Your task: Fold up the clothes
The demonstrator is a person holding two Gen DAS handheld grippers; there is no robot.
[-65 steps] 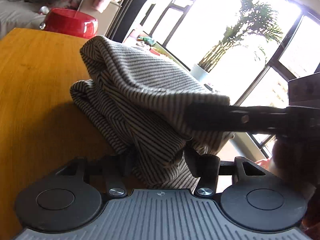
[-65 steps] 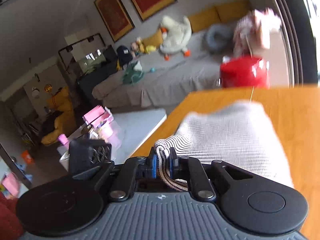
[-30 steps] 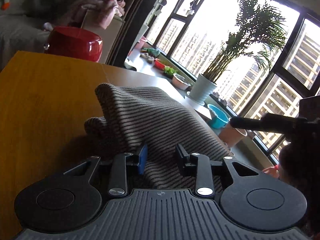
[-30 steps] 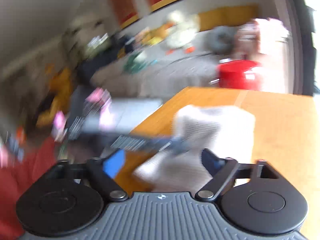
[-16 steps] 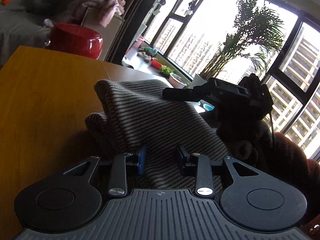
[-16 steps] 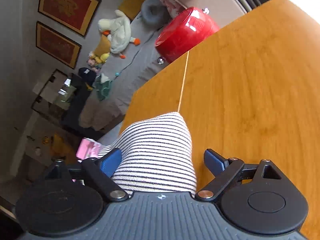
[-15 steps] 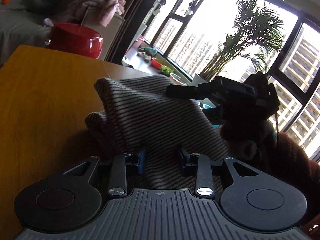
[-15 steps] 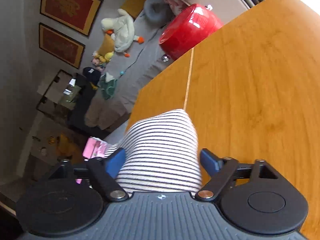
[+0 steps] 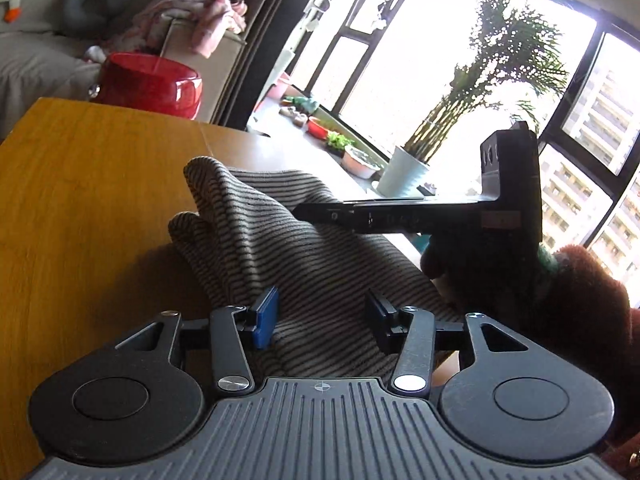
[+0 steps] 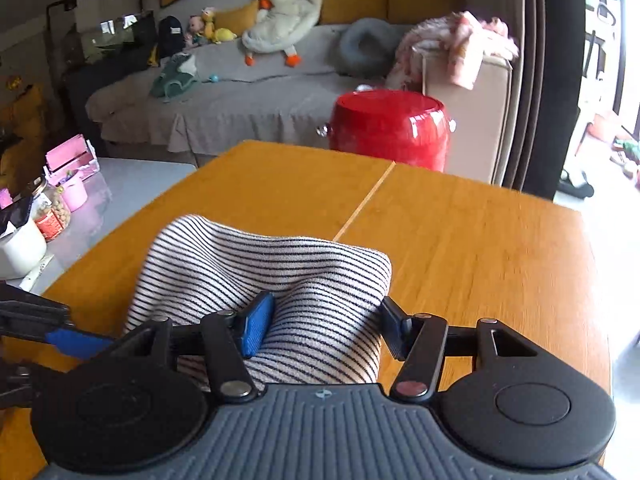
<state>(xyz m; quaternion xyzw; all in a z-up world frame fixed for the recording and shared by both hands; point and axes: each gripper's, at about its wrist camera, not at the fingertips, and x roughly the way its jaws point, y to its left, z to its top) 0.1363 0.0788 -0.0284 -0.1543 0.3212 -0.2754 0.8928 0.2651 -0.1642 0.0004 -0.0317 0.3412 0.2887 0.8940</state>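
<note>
Lying bunched on the near part of the desk (image 10: 480, 248), the striped garment (image 10: 256, 276) sits closer to the left edge than the right, its far fold humped up and its near end running under both cameras. In the right wrist view its stripes run across the frame and its long axis runs from the near edge toward the far edge; the seam in the desk top starts just beyond its far fold. Bare wood lies open to the right of the cloth and beyond it up to the far edge.

The left hand-held gripper (image 9: 322, 316) is partly open, blue pad and dark pad apart with striped cloth between them; neither pad is seen pressing the fabric. The right hand-held gripper (image 10: 320, 326) is open wider, its fingers straddling the near end of the cloth, nothing clamped. In the left wrist view it appears from the side as a dark bar over the garment's right part, backlit, with a hand (image 9: 480, 272) in shadow and a dark red sleeve (image 9: 580, 292) behind.

The garment's near end is cut off by the gripper bodies in both views, so its full outline cannot be made out.

Past the far edge stands a red stool (image 10: 390, 128), then a grey sofa (image 10: 240, 100). A potted plant (image 9: 404, 172) stands by the bright window.
</note>
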